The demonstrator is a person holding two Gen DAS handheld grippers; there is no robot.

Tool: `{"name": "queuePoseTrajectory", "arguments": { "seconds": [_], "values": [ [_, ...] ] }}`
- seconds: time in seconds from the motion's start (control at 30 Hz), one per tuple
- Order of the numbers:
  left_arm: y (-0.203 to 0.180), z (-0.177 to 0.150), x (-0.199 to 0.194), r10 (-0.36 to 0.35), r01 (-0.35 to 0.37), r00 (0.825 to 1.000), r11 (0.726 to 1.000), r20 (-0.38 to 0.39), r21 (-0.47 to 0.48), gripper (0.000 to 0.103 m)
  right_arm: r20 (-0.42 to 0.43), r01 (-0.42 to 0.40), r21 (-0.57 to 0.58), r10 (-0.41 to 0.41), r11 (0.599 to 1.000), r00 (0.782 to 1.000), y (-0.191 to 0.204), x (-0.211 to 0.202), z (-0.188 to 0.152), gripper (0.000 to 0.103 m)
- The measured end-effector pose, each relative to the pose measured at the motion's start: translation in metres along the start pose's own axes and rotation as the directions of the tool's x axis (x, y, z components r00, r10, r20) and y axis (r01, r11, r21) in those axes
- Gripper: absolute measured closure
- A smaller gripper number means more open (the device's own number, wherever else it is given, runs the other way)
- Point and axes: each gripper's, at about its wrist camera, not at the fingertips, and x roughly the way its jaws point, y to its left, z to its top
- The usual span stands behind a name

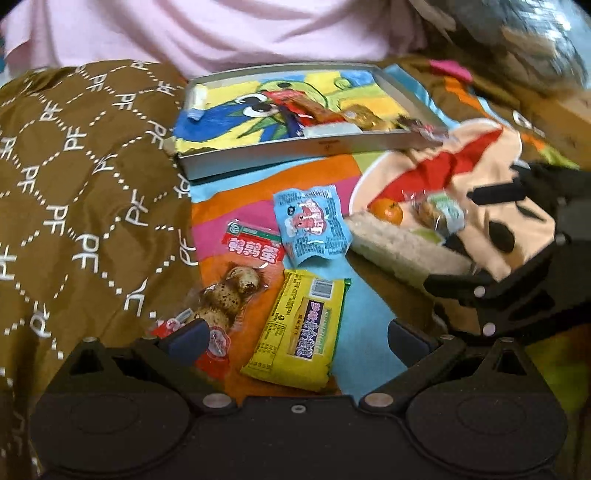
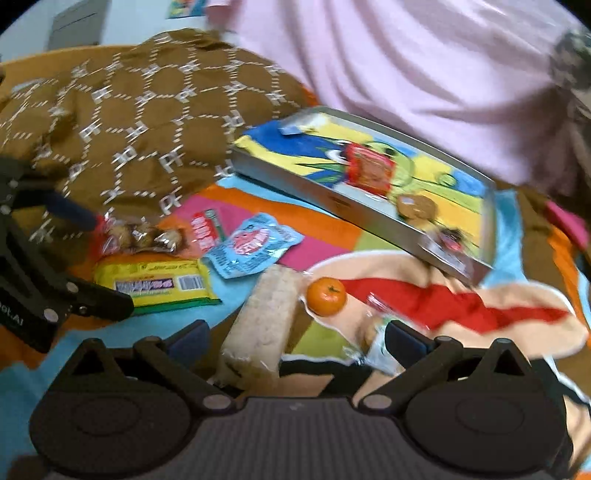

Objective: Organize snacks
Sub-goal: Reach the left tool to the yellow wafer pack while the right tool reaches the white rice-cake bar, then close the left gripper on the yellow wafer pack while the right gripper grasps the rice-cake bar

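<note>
Both grippers were low over a bright cartoon blanket (image 1: 354, 173) w/ snacks spread on it.

Left gripper (image 1: 297, 338): fingers spread wide, nothing between them. Its left fingertip (image 1: 188, 338) sat over the end of a red quail-egg pack (image 1: 229, 291); the yellow snack bar pack (image 1: 299, 332) lay in the gap btw the fingers. Just beyond, a light-blue snack packet (image 1: 312, 225) overlapped the red pack's top edge.

Right gripper (image 2: 295, 341): fingers also wide apart, gripping nothing. A pale rice-cake block in clear wrap (image 2: 264, 328) lay in the gap, nearer the left finger. A small clear-wrapped snack (image 2: 373, 332) was right against the right fingertip (image 2: 404, 339); can't tell if touching, blurred. A mandarin orange (image 2: 327, 296) sat just beside the rice-cake block's far end, on the blanket.

Shallow metal tin tray (image 1: 295, 147) w/ cartoon-print bottom lay farther back, near the person's pink top (image 1: 221, 29). Inside it: a red packet (image 2: 369, 170), a round golden-wrapped piece (image 2: 415, 205), a dark red small packet (image 2: 450, 240) at the near corner, plus a little blue-white wrapper (image 1: 195, 112) at the other end.

Brown monogram-print fabric (image 1: 74, 184) covered the area left of the snacks, beside the tray.
</note>
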Motion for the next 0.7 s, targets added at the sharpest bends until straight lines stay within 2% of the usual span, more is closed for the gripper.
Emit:
{"name": "queuePoseTrajectory", "arguments": {
  "seconds": [0.13,0.27,0.37,0.43,0.53,0.7],
  "values": [
    [-0.003,0.002,0.01,-0.022,0.023,0.999,0.999,-0.031,0.042,0.002,-0.018,-0.07,0.05,0.071,0.996,0.997,-0.005,0.018,0.004,0.0],
    [-0.01,0.003,0.019,-0.032,0.038,0.998,0.994,-0.054,0.107,0.008,-0.029,-0.092,0.091,0.095,0.992,0.995,-0.012,0.027,0.007,0.001],
    [-0.015,0.004,0.025,-0.047,0.058,0.996,0.987,-0.075,0.148,0.009,-0.031,-0.127,0.14,0.132,0.982,0.991,-0.018,0.028,0.006,0.005],
    [-0.016,0.005,0.029,-0.054,0.068,0.994,0.985,-0.09,0.159,0.014,-0.035,-0.148,0.167,0.156,0.975,0.987,-0.02,0.027,0.007,0.008],
    [-0.013,0.009,0.035,-0.064,0.08,0.991,0.987,-0.114,0.141,0.017,-0.039,-0.164,0.18,0.173,0.97,0.984,-0.021,0.028,0.007,0.012],
    [-0.005,0.012,0.042,-0.05,0.055,0.992,0.998,-0.117,0.043,0.032,-0.081,-0.174,0.209,0.194,0.962,0.978,-0.023,0.035,0.007,0.019]
  ]
}}
